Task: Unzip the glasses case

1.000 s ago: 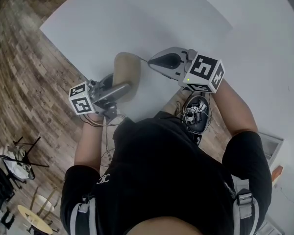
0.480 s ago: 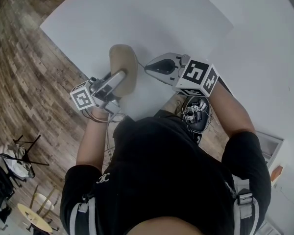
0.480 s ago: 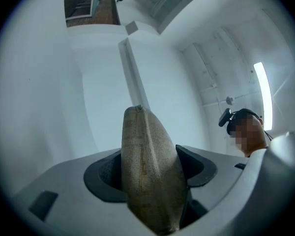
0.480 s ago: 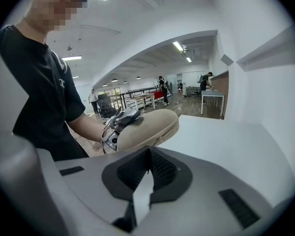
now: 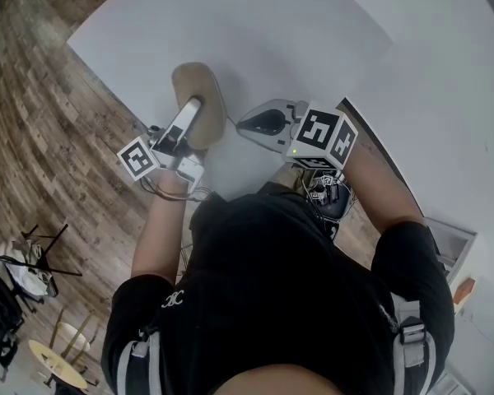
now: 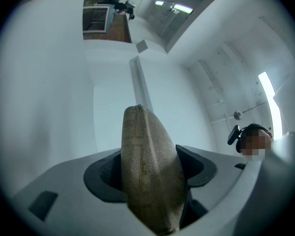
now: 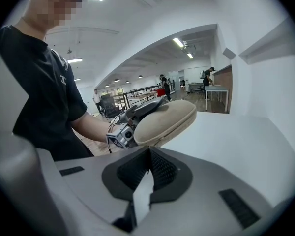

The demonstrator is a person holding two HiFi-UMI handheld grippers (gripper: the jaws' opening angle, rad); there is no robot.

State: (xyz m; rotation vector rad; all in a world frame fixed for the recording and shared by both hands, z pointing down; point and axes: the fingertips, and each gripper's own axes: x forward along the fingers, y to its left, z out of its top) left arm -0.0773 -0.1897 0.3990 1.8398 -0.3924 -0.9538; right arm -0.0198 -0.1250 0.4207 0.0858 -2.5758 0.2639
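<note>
Glasses case (image 5: 199,97) was clamped between my left gripper's (image 5: 191,109) jaws, its zip apparently closed. My right gripper (image 5: 243,126) hung just beside it, jaws together on nothing; I judged all the unzipping remained.

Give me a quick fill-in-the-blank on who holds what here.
Of the left tool and the right tool, the case sits in the ____ one. The right tool's jaws are ____. The table is ____.
Missing: left; shut; white.
</note>
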